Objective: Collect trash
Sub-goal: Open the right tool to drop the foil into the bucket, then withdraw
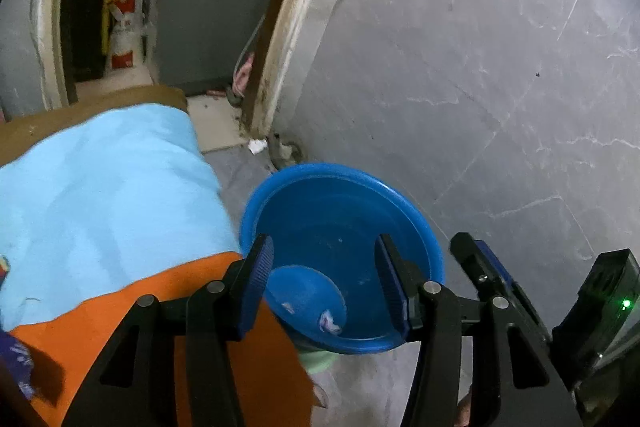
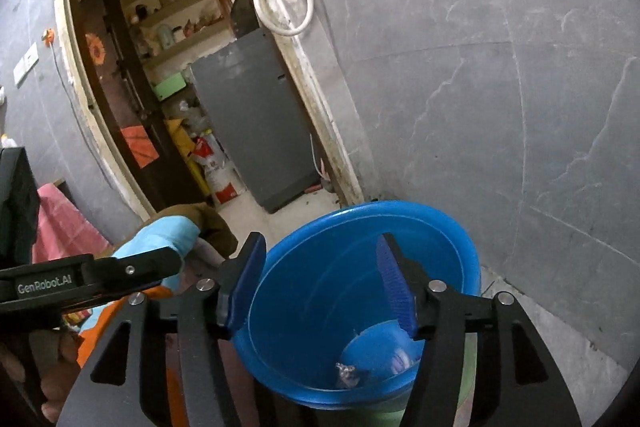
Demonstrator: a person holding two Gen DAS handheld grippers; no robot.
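Grey marbled wall (image 2: 500, 87): fills my right side. Doorway (image 2: 168, 87) to a storeroom: grey cabinet (image 2: 256, 119), shelves, a red-and-white sack whose print I cannot read. Blue bin (image 1: 344, 223): on the floor below both tongs, scraps of trash (image 2: 350, 373) at its bottom. Left tongs (image 1: 326, 287): parted, empty, over the bin mouth. Right tongs (image 2: 320, 291): parted, empty, likewise. Only legible lettering: "GenRobot.AI" on the left tongs' arm, seen from my right camera.
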